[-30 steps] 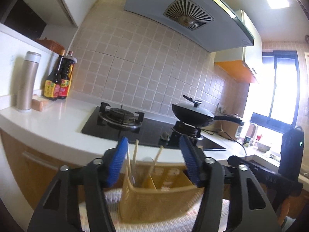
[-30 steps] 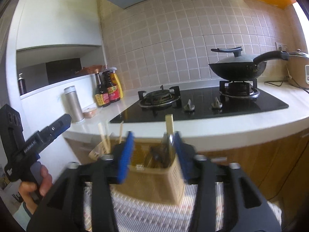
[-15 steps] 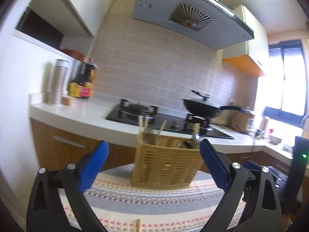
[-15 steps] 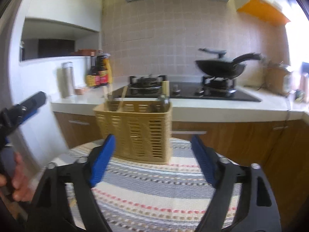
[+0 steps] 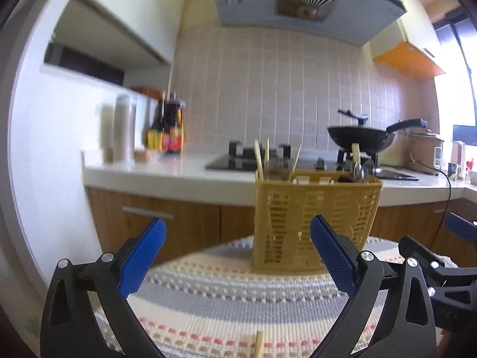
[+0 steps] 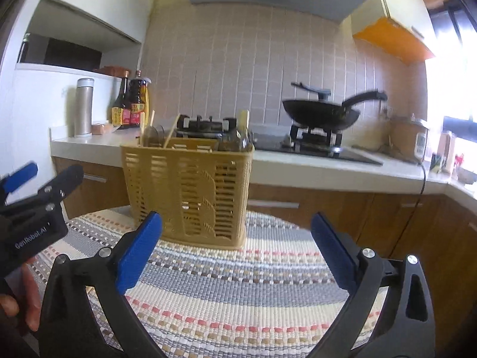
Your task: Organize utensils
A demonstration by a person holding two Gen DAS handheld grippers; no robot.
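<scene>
the striped mat (image 6: 238, 292) covers the tabletop under me, and the yellow basket (image 6: 190, 191) stands upright on it, ahead of both my grippers and touched by neither, with chopsticks (image 5: 262, 161) poking up at its left end and darker utensils (image 6: 235, 140) bunched at its right. my left fingers (image 5: 143, 256) are spread wide with only mat between them, the basket off to their right. my right fingers (image 6: 334, 250) are opening wide on nothing, and one loose chopstick (image 5: 258, 343) lies on the mat near me.
</scene>
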